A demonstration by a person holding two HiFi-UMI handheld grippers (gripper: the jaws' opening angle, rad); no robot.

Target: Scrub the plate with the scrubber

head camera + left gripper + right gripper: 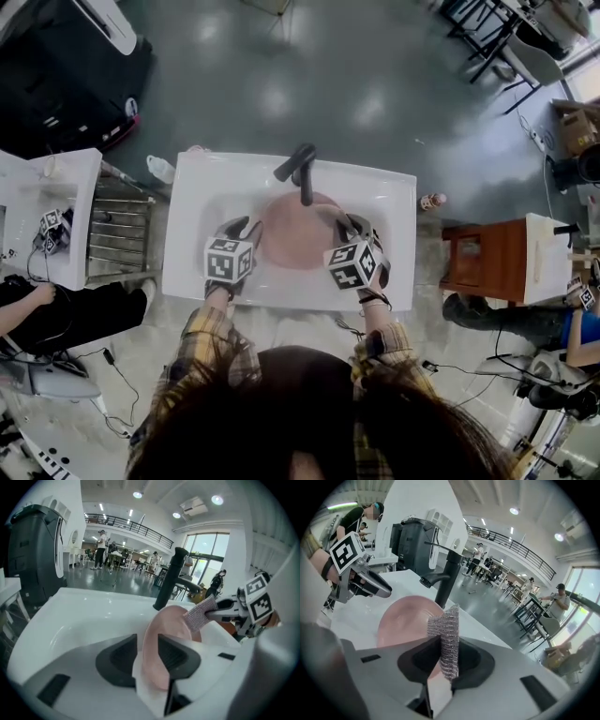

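Two grippers: left gripper (246, 227) and right gripper (354, 227), both loaded, side by side over the sink (192, 239).
Sink: white and rectangular with a rounded basin. A black faucet (302, 169) stands at its far rim.
Sink contents: the plate (295, 234), over the basin below the faucet, between the two grippers.
Left jaws: narrow, closed on the plate's near rim.
Right jaws: narrow, clamped on the scrubber (445, 634), which stands upright and sticks out past the pads.
Plate: pink, round and smooth with a shallow well. It is tilted up on edge, face toward the right gripper.
Scrubber: a silver-grey woven mesh pad, folded flat.
Scrubber to plate: in the left gripper view the free end lies at the plate's far rim. Contact cannot be told.
Head view only: the whole sink outline, a wire rack (122, 225) to its left, and a wooden stand (487, 258) to its right.
Gripper views only: the scrubber, the jaw pads, and a hall with a balcony (511, 543) and standing people.
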